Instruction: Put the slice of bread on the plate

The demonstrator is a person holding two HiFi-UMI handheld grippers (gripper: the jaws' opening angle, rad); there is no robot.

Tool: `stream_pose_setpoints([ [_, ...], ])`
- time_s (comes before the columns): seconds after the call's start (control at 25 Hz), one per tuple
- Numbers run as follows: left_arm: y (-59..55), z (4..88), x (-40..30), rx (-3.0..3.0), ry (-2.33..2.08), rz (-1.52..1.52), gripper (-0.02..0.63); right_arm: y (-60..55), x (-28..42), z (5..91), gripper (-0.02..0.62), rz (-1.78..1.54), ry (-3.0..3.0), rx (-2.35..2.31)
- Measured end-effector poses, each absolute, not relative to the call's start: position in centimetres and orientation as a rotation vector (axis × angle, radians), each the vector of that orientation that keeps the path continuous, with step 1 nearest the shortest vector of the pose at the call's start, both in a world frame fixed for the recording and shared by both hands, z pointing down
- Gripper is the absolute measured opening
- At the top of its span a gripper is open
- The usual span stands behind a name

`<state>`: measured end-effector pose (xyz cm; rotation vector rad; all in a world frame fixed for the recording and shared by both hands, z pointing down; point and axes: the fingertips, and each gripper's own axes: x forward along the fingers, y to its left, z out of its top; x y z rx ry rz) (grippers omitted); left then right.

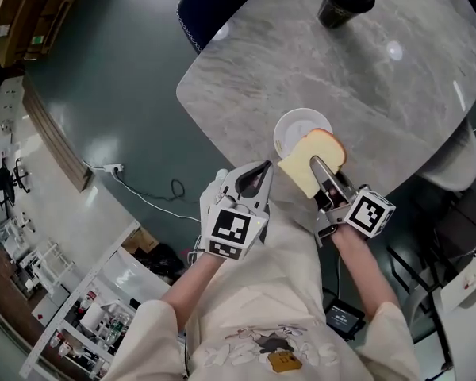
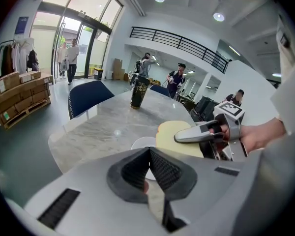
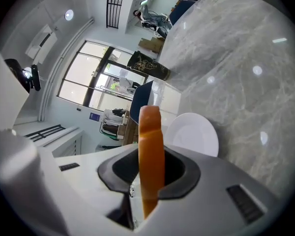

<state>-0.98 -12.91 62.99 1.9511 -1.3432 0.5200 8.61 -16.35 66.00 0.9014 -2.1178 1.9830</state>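
Pale marble table [image 1: 381, 78], rounded edge.

1. Slice of bread [image 1: 300, 167], orange crust. It is clamped edge-on between the fingers of the right gripper [image 1: 317, 165] and juts out past the fingertips.
2. White plate [image 1: 289, 129], lying on the table just beyond those fingertips, with the bread over its near rim.
3. Left gripper [image 1: 258, 173], fingers pressed together with nothing between them. It is just beside the bread.
4. Dark cup [image 1: 343, 0], upright and well beyond both grippers.

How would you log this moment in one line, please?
right gripper: shut on bread | left gripper: shut, empty | bread: near plate, not on it
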Motion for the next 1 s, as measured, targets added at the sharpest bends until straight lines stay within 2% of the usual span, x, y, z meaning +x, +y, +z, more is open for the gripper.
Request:
stream_pose_setpoints([
  [0.16,-13.3,64.0,-1.4,1.947,-1.353,0.508,0.009,-17.1,7.4,68.1,0.092,2.01,-2.076,0.922],
  [0.28,-12.2,63.8,-2.0,1.945,-1.351,0.505,0.011,-16.8,5.0,68.2,0.092,2.169,-2.06,0.913],
  [0.44,-12.2,64.2,-2.1,1.951,-1.353,0.487,0.009,-17.3,5.4,70.4,0.092,1.969,-2.007,0.969],
  [1.0,-10.8,63.7,-4.1,1.936,-1.375,0.467,0.009,-17.9,5.0,70.9,0.092,1.809,-2.014,0.995],
])
